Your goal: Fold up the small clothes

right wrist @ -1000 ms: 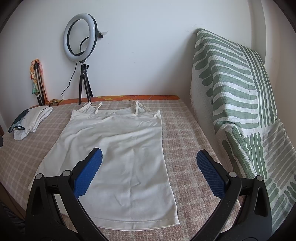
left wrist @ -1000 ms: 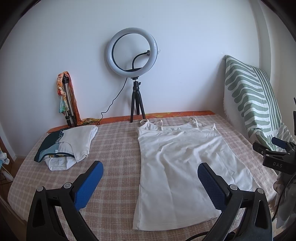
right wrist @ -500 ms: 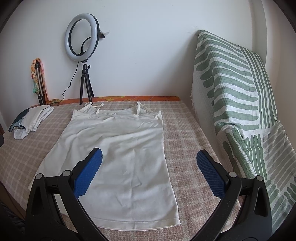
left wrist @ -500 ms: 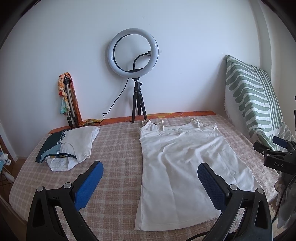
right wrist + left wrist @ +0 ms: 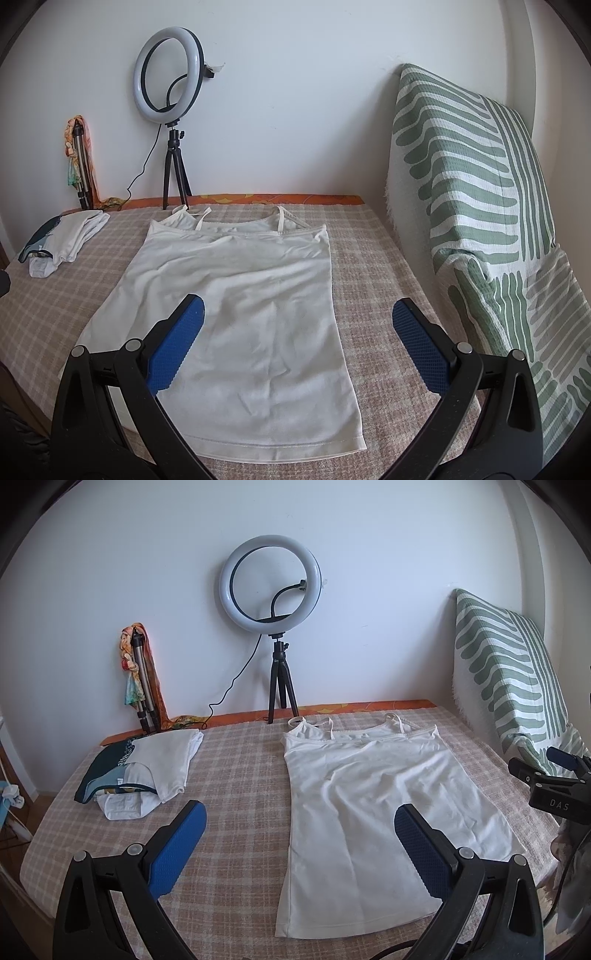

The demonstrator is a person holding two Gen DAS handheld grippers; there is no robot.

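Note:
A white strappy camisole [image 5: 373,808] lies flat on the checked bed cover [image 5: 236,782], straps toward the wall, hem toward me. It also shows in the right wrist view [image 5: 251,317]. My left gripper [image 5: 299,834] is open and empty, held above the cover near the camisole's left hem side. My right gripper [image 5: 295,332] is open and empty, held above the camisole's lower right part. The right gripper's body shows at the right edge of the left wrist view [image 5: 554,786].
A pile of folded clothes [image 5: 144,768] sits at the far left of the bed. A ring light on a tripod [image 5: 273,590] and a folded tripod [image 5: 142,679] stand by the wall. A green-striped pillow [image 5: 476,206] leans on the right.
Both grippers have drawn slightly back and upward from the camisole. The jaws stay open. The camisole has not moved.

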